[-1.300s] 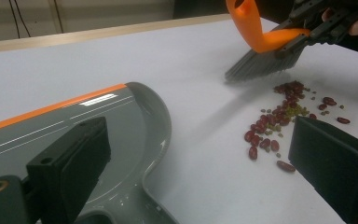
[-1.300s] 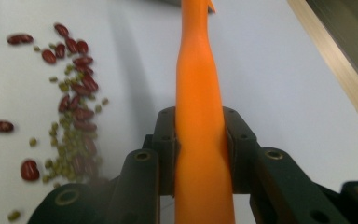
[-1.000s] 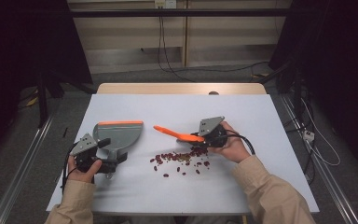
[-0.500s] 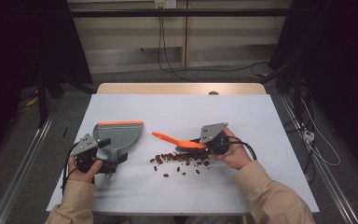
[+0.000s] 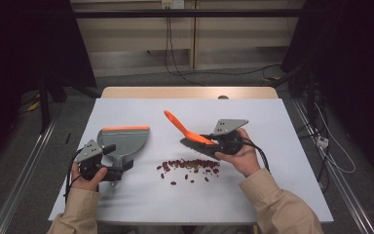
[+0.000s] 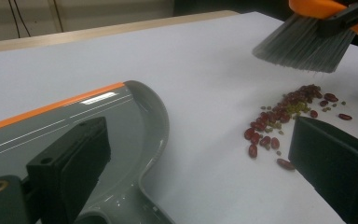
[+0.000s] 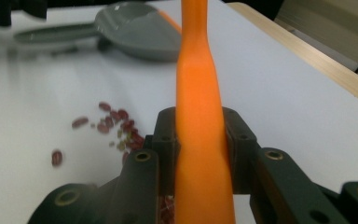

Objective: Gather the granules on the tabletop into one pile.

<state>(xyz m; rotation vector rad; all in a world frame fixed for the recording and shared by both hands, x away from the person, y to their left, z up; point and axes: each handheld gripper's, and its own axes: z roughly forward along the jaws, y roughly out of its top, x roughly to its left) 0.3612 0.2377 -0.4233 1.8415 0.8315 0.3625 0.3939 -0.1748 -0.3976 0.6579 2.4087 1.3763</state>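
Note:
A grey dustpan (image 5: 124, 140) with an orange front edge lies flat on the white table at the left. My left gripper (image 5: 107, 163) sits at its handle. In the left gripper view the dustpan (image 6: 98, 116) runs back between the jaws of my left gripper (image 6: 200, 140), which stand wide apart and do not press it. My right gripper (image 5: 215, 144) is shut on the orange handle of a brush (image 5: 189, 130). The handle (image 7: 200, 93) rises steeply between the pads of the right gripper (image 7: 201, 127). Its grey bristles (image 6: 303, 44) hang just above a pile of red and green beans (image 5: 190, 165).
The white table (image 5: 282, 185) has a wooden strip (image 5: 190, 92) along its far edge. A few loose beans (image 7: 58, 156) lie apart from the pile on its near side. Dark floor, cables and metal rails surround the table.
My right gripper has risen a little and tipped the brush, so its orange handle points more steeply up and the bristles are off the table. The left gripper and dustpan stay put.

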